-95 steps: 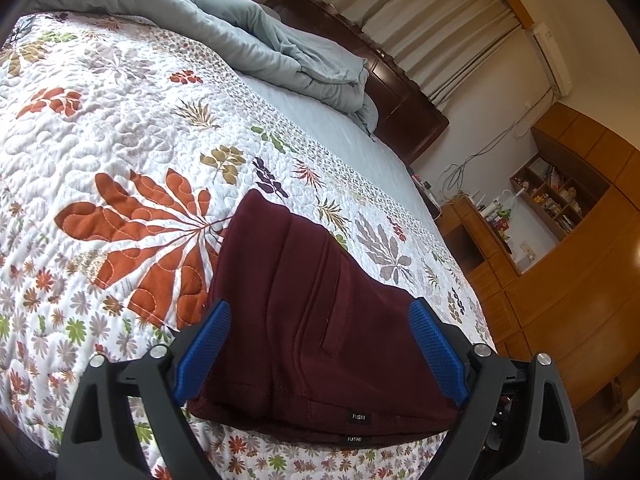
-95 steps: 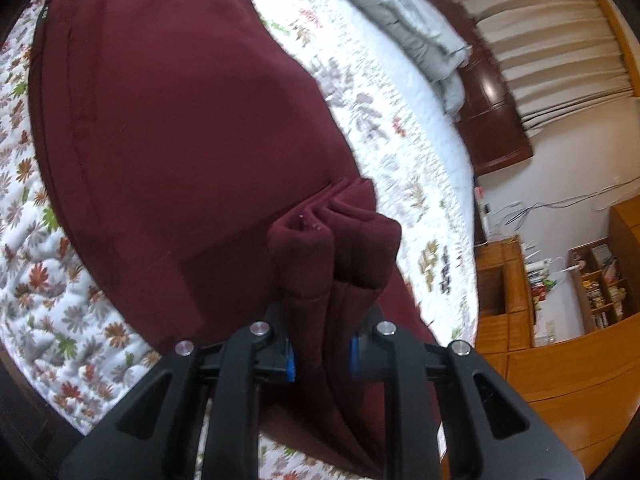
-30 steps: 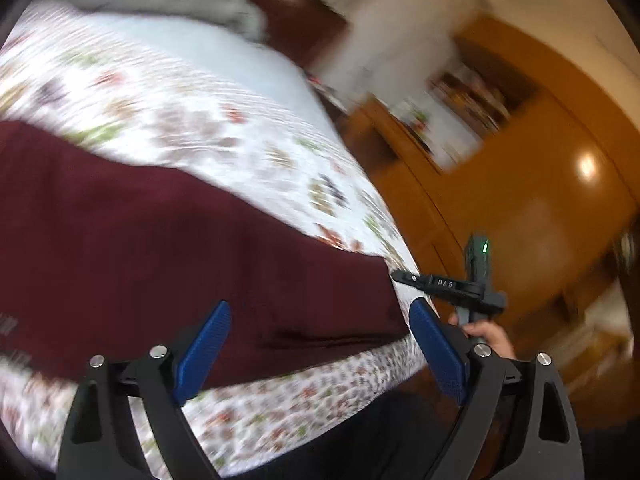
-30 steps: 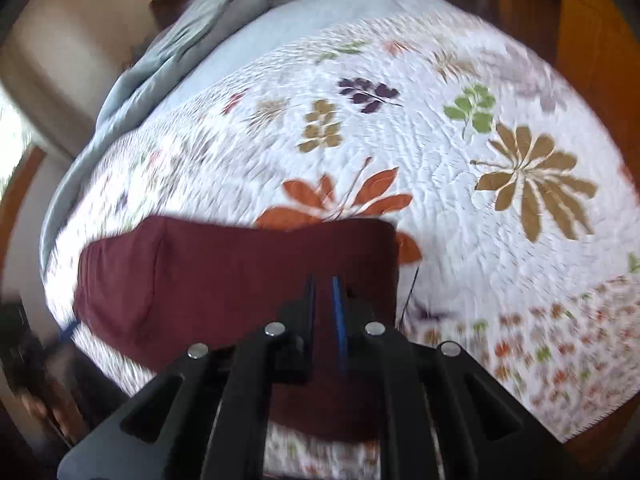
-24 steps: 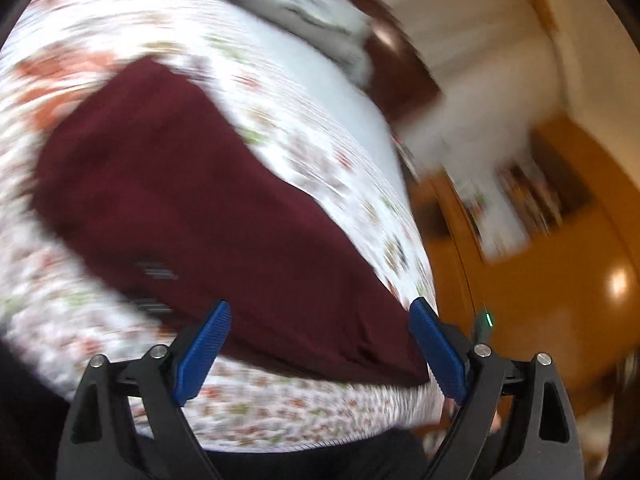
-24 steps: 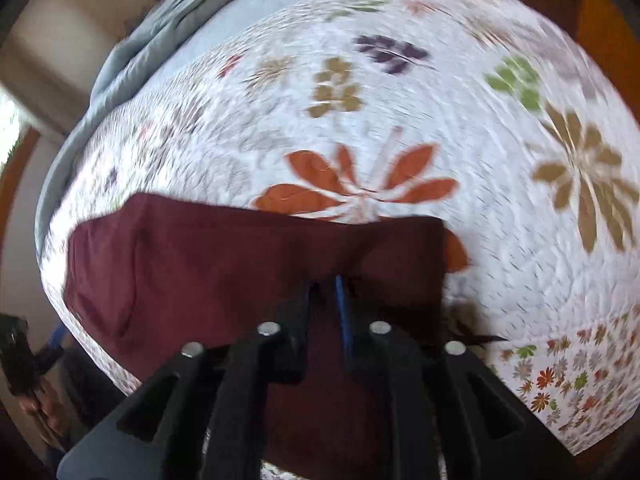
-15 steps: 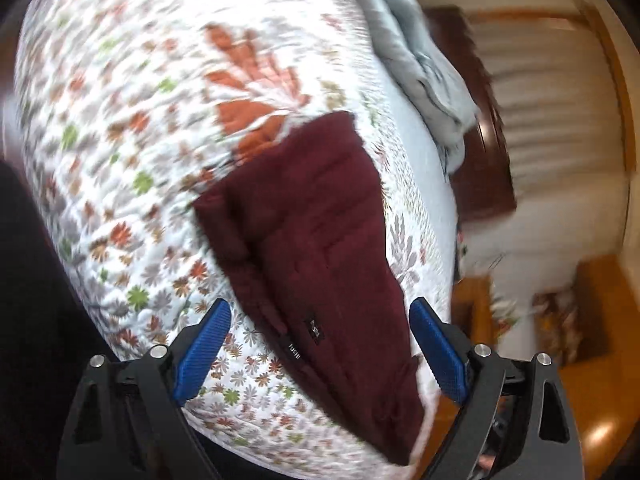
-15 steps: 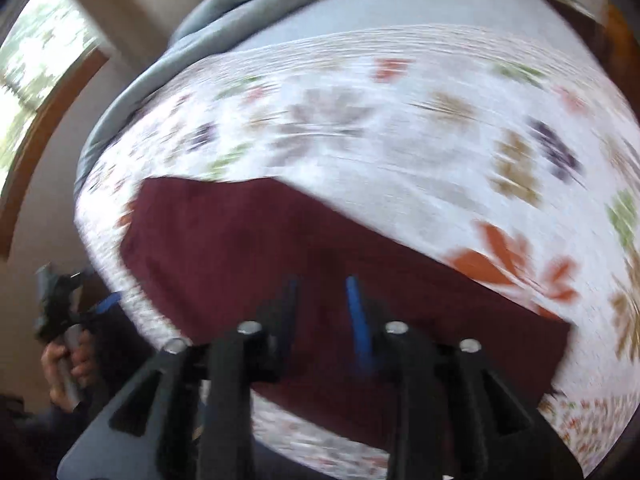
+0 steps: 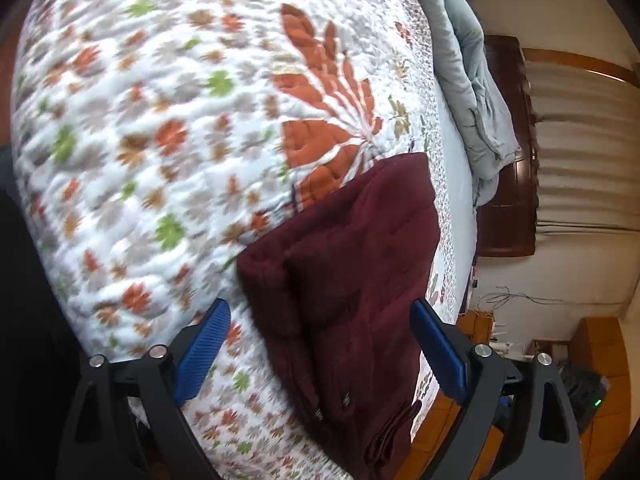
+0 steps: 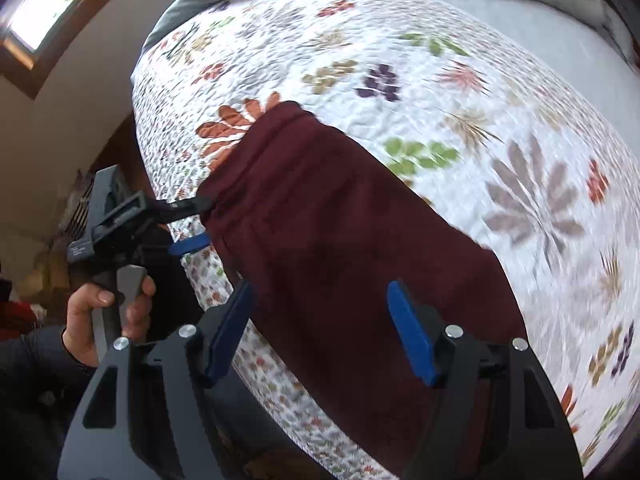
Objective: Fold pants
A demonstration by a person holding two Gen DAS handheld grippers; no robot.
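Note:
The dark red pants [image 9: 352, 264] lie folded in a long strip on the flowered quilt [image 9: 160, 120], near the bed's edge. My left gripper [image 9: 318, 312] hovers open over one short end of them, with nothing pinched. In the right wrist view the pants [image 10: 340, 240] run diagonally under my right gripper [image 10: 320, 292], whose jaws are opening and stand apart above the cloth without pressing on it. That view also shows the left gripper [image 10: 200, 222] at the pants' far end, held by a hand [image 10: 104, 312].
A grey-blue duvet [image 9: 468, 80] is bunched against the dark wooden headboard [image 9: 508, 140]. Wooden cabinets [image 9: 600, 360] stand beyond the bed's side. A window [image 10: 48, 0] is high on the wall. The quilt [image 10: 520, 120] stretches wide past the pants.
My right gripper went from shut to open and swung along the pants. The left gripper rolled and dropped toward the pants' end, staying open.

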